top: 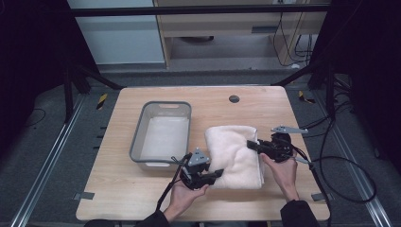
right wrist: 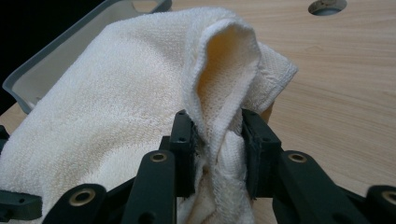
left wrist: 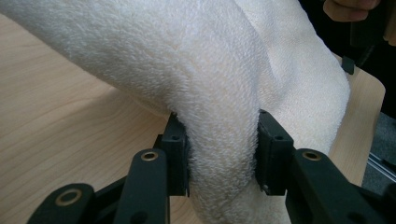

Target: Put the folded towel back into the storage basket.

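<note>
A folded cream towel (top: 235,153) lies on the wooden table (top: 208,101), just right of a grey plastic basin (top: 161,134). My left gripper (top: 218,173) is at the towel's near left corner, shut on a thick fold of the towel (left wrist: 224,116) pinched between its jaws. My right gripper (top: 252,144) holds the towel's right edge, shut on a bunched fold of the towel (right wrist: 219,121). That fold stands up in a ridge between the jaws. The basin's rim (right wrist: 60,51) lies beyond the towel in the right gripper view.
A round cable hole (top: 234,99) is in the table near its far edge, also visible as the hole (right wrist: 328,5). Black cables (top: 347,175) trail off the right side. The other hand (left wrist: 350,9) appears past the towel. Bare wood lies along the front edge.
</note>
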